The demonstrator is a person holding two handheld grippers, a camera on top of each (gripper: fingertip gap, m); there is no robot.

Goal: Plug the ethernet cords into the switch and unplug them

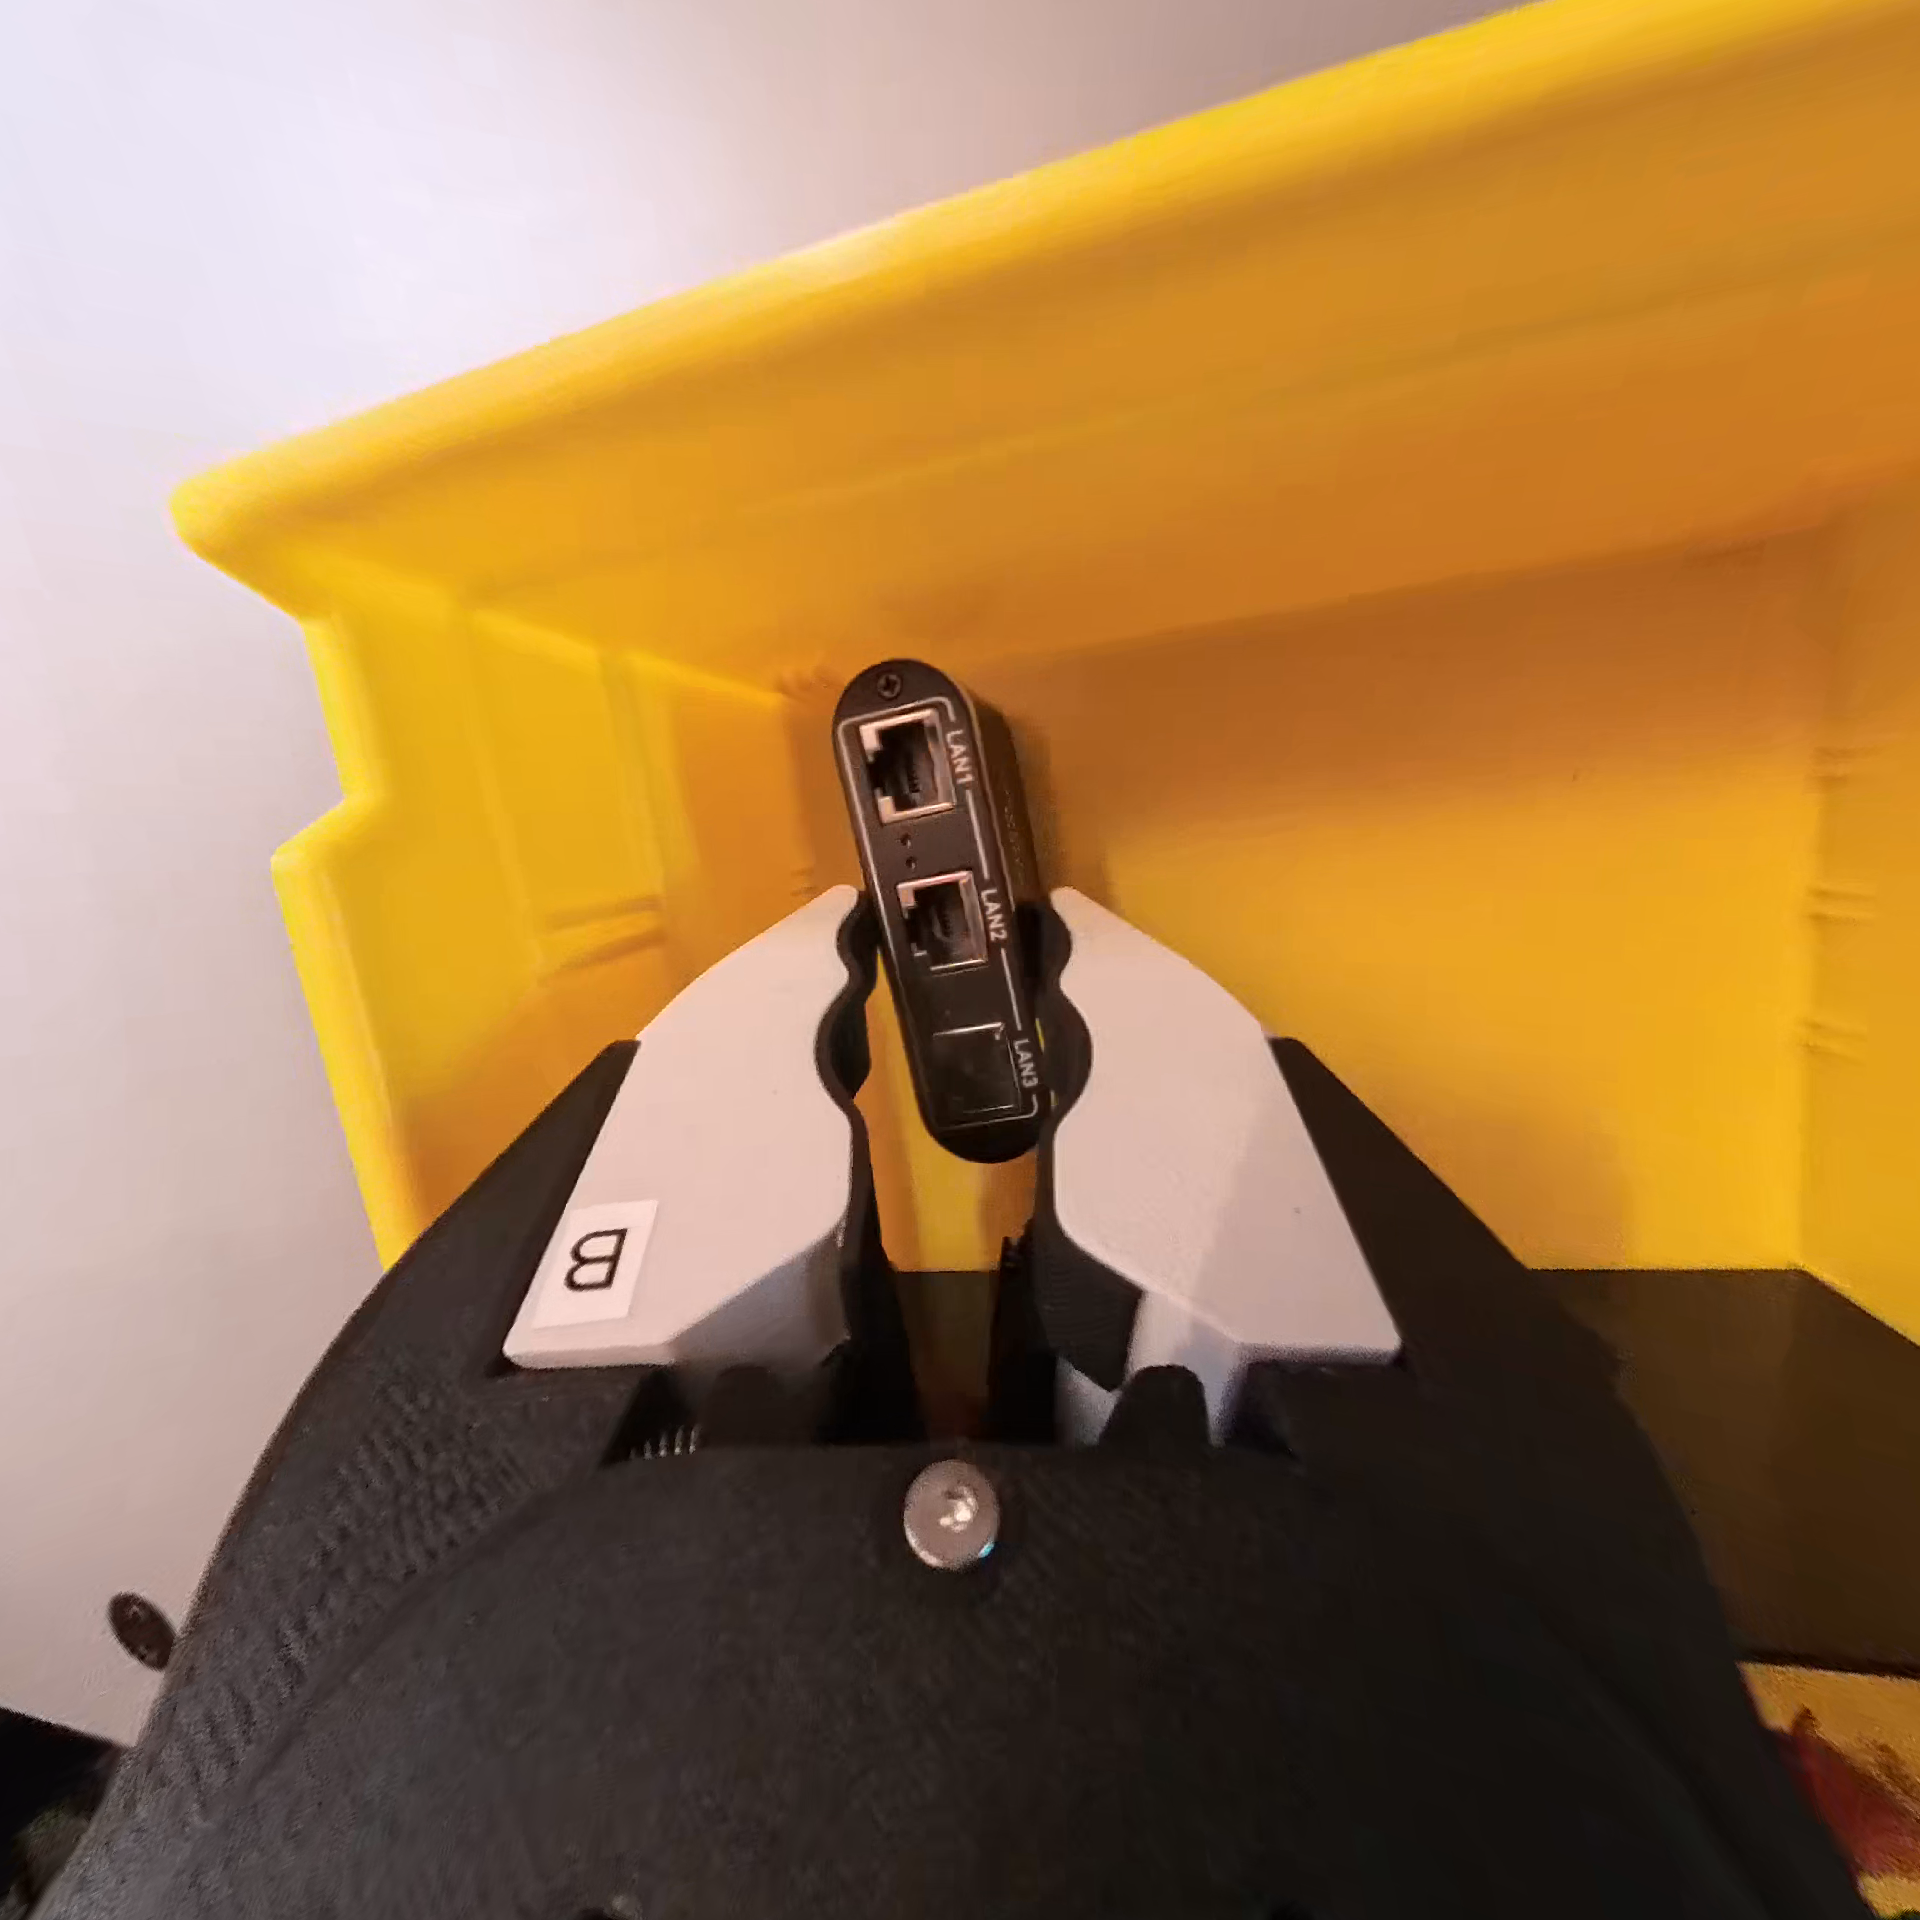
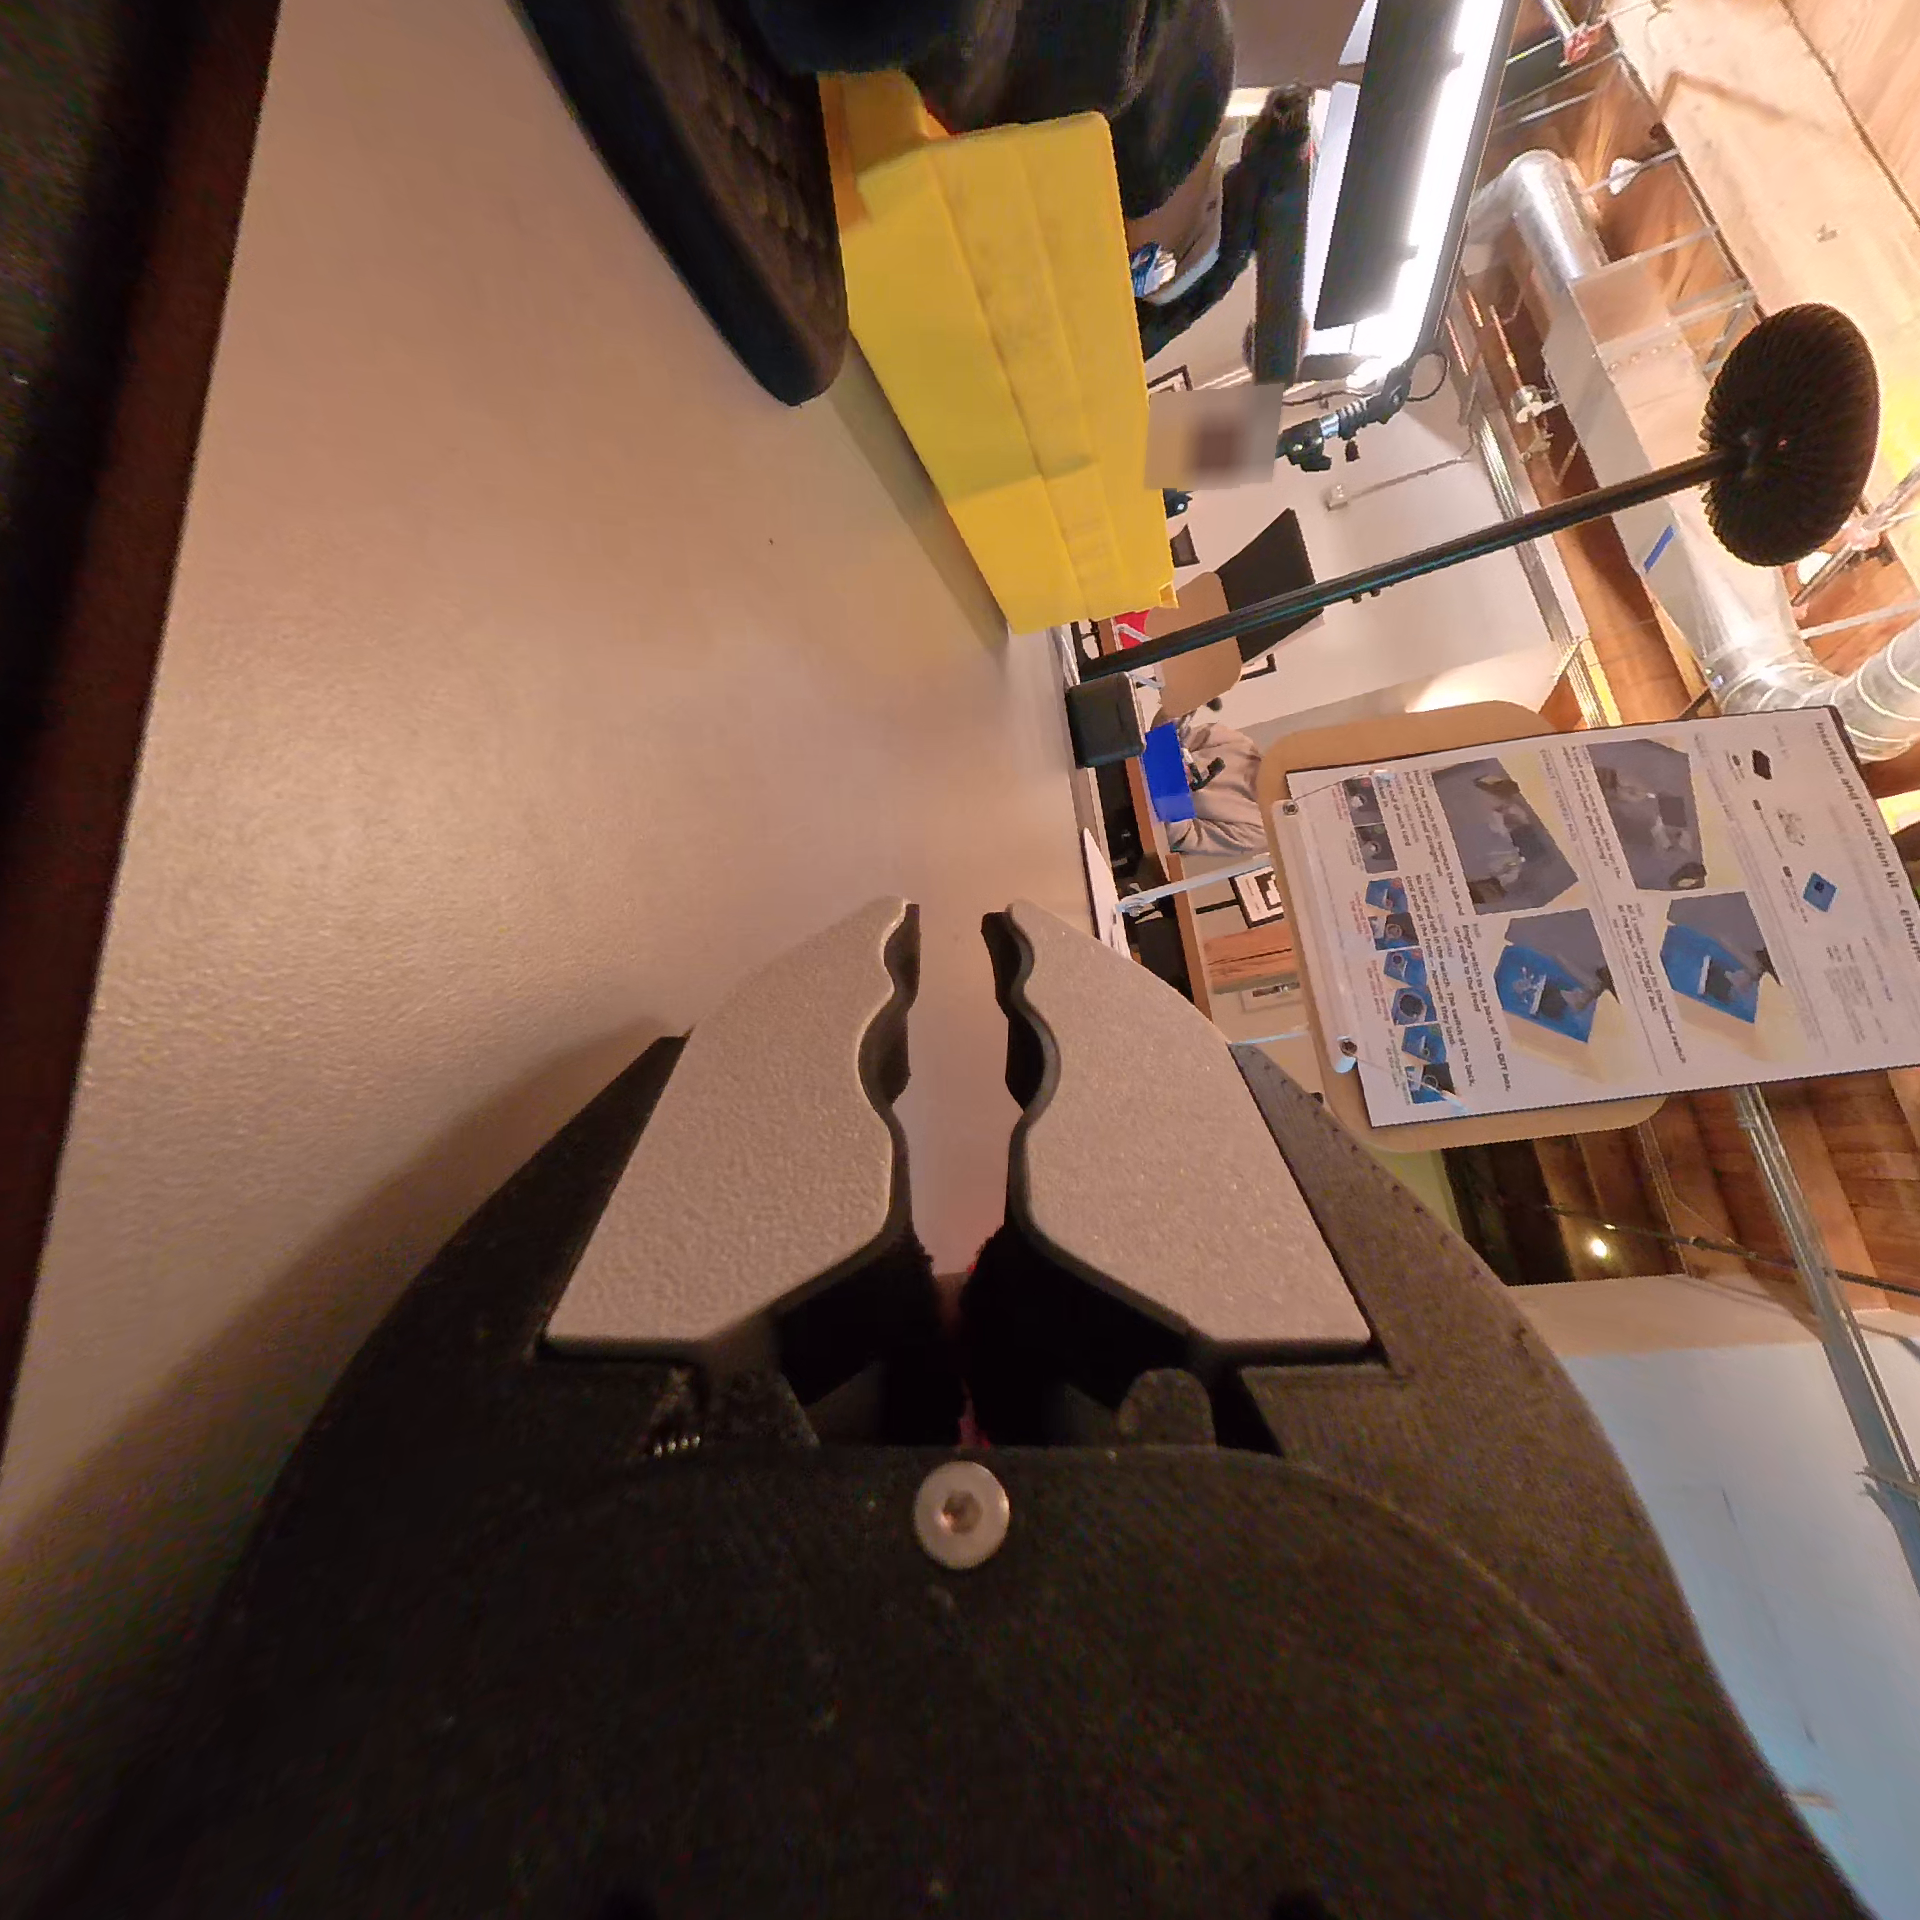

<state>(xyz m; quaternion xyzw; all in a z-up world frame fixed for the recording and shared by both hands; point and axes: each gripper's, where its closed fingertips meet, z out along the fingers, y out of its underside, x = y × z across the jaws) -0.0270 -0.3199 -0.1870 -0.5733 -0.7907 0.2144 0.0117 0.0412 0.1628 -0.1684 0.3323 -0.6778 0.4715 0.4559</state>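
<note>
My left gripper is shut on a small black switch, which stands on end between the grey fingers. The switch's port face looks at the camera, with three ports in a row, all empty. It sits just in front of the inner wall of a yellow bin. In the right wrist view, my right gripper hovers over the pale table. Its jaws are nearly together with a narrow gap and hold nothing. No cord is in view.
The yellow bin lies on the table ahead of my right gripper, with a black textured object beside it. Past the table edge are a printed sheet on a board and a black lamp stand. The tips of one gripper are about 50 cm away from the tips of the other.
</note>
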